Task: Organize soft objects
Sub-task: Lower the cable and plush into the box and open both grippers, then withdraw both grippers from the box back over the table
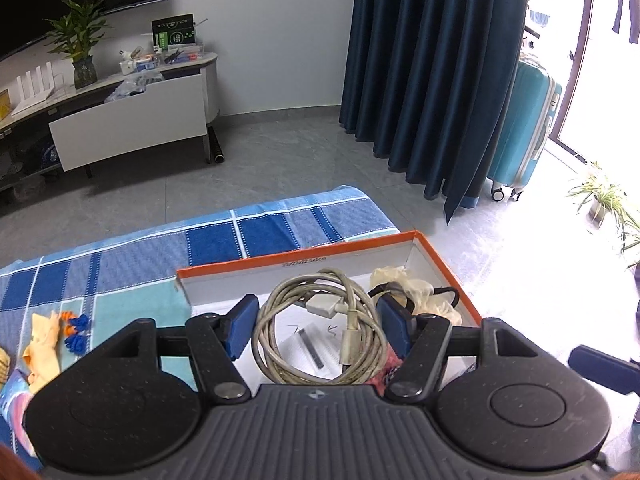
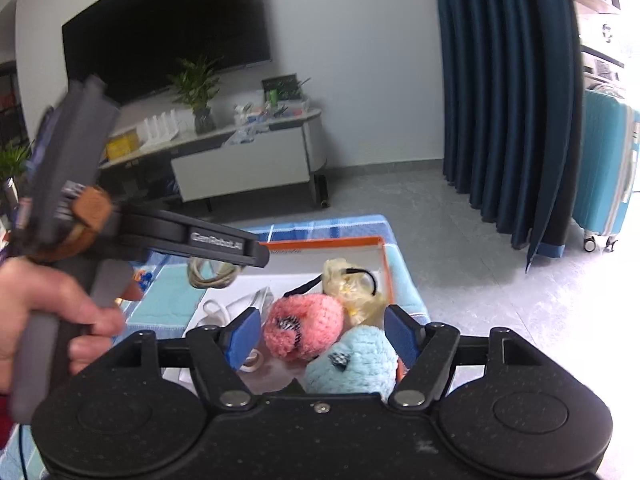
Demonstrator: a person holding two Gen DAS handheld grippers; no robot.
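Soft stuff mostly sits in the orange-rimmed box (image 2: 382, 258) on the blue plaid cloth (image 1: 132, 264).

Right gripper (image 2: 325, 338): fingers spread wide, nothing pinched. Blue crochet toy (image 2: 354, 360) lies between them, close to the pad at 3 o'clock, but I can't see any pressure on it. Pink crochet toy (image 2: 306, 326) sits at 10 o'clock of the blue one, touching it. Crumpled yellowish bag (image 2: 356, 292) with a black cord (image 2: 360, 274) lies behind both, towards 12.

Left gripper (image 1: 316, 330): fingers roughly half spread around the coiled grey cable (image 1: 320, 332). Whether the pads actually bite the coil I cannot tell from either view.

Handling, my read:
- Crochet toys: light, squashy, grippy yarn. Pinch across the body's middle; they'll compress a lot before holding.
- Cable: light, springy; the coil may unwind. Take several loops together, away from the stiff white plug (image 1: 324, 306).
- Bag: flimsy and slippery, likely to snag on the cord.

Still out on the cloth at 9 o'clock in the left view: orange-and-blue earplugs (image 1: 74, 330) and a yellow cloth (image 1: 42, 346).

Writing: "GenRobot.AI" on the left gripper's arm, seen from the right wrist. A dimensions line is printed on the box's inner wall, too small to read reliably.
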